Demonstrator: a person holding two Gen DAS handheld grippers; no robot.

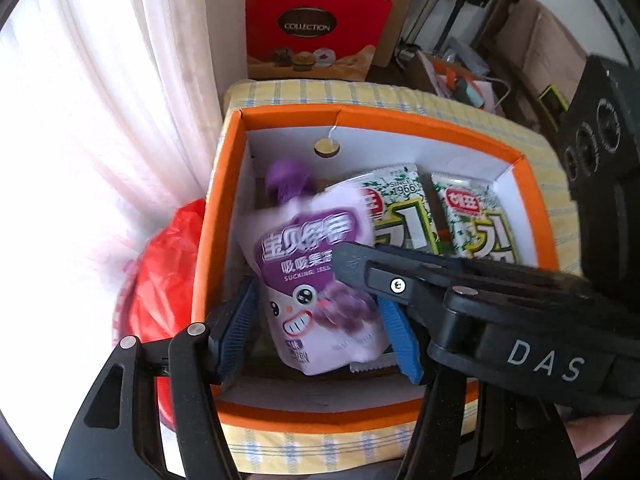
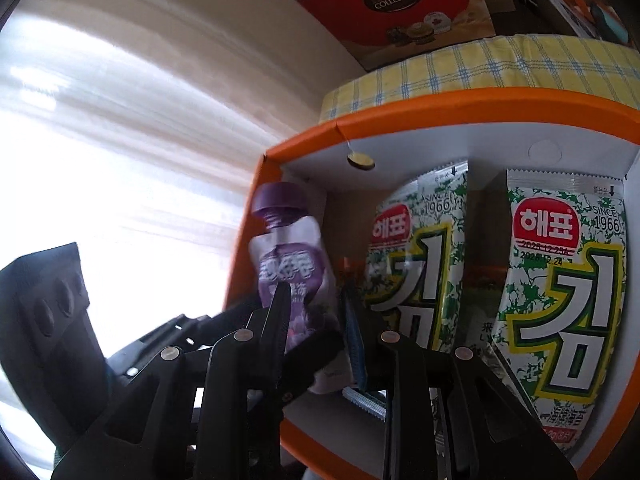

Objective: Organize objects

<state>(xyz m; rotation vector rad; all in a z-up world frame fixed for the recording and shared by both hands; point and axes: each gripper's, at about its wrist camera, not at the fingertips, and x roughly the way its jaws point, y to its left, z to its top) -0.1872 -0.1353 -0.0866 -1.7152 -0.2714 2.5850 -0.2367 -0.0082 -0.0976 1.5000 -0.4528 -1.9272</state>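
A purple and white jelly pouch (image 1: 312, 264) with a purple cap hangs tilted over the left end of an orange box (image 1: 400, 120) with white inner walls. My left gripper (image 1: 320, 332) spans the pouch's width, its blue pads against both side edges. My right gripper (image 1: 352, 264) reaches in from the right and pinches the pouch across its flat faces. In the right wrist view the pouch (image 2: 288, 248) sits between the right gripper (image 2: 316, 316) fingers. Two green and white seaweed packets (image 2: 420, 264) (image 2: 568, 280) lie in the box (image 2: 440, 108).
The box stands on a yellow plaid cloth (image 1: 500, 120). A red plastic bag (image 1: 168, 280) bulges against its left side, beside a white curtain (image 1: 100, 120). A red gift bag (image 1: 316, 28) and cardboard boxes stand behind.
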